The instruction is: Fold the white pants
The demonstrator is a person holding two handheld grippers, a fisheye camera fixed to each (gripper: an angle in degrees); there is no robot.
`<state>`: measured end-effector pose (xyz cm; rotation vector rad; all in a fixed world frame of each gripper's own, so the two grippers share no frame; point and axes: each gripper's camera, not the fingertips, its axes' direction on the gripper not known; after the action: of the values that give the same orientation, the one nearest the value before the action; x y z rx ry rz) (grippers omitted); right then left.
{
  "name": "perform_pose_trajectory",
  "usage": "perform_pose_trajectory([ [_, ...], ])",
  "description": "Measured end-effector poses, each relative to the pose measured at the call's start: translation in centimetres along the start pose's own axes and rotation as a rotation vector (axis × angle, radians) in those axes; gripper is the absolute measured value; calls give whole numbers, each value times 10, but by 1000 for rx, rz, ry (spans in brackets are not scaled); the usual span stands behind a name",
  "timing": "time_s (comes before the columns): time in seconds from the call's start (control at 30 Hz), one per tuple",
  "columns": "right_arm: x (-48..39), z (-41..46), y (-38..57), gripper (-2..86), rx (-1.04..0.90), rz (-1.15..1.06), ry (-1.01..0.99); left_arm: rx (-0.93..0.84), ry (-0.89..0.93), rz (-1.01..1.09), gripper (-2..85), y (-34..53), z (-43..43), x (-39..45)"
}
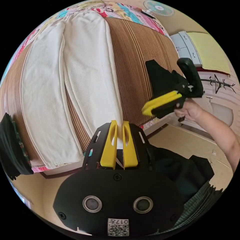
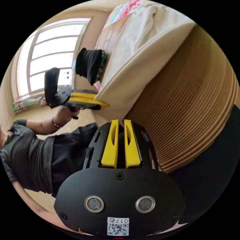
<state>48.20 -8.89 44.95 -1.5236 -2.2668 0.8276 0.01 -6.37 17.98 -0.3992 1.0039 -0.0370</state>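
At the mat's (image 1: 140, 55) near edge, left gripper (image 1: 119, 125) fingers clamp the white pants (image 1: 82, 75); right gripper's (image 2: 121, 123) fingers together.

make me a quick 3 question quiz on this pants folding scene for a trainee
1. True or false: the left tongs are clamped on an edge of the white pants.
2. What do the pants lie on? A) a brown striped mat B) the bare floor C) a chair
3. Short answer: what do the right tongs hold?

Key: 1 true; 2 A; 3 nothing, their jaws look closed with nothing between them.
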Motion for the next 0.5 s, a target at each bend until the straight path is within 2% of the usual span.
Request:
perform_pose_trajectory([
  [0.07, 36, -54, -23, 73, 166, 110, -106, 24, 20, -2, 34, 10, -1, -4],
  [0.13, 75, -116, -61, 122, 411, 225, -232, 39, 35, -16, 34, 19, -2, -10],
  [0.23, 89, -160, -118, 155, 579, 350, -133, 62, 70, -51, 35, 32, -4, -18],
  [0.33, 86, -177, -177, 159, 713, 349, -149, 95, 109, -89, 36, 49, -8, -24],
  [0.5, 77, -173, -255, 156, 811, 358, -163, 143, 163, -140, 35, 76, -11, -33],
])
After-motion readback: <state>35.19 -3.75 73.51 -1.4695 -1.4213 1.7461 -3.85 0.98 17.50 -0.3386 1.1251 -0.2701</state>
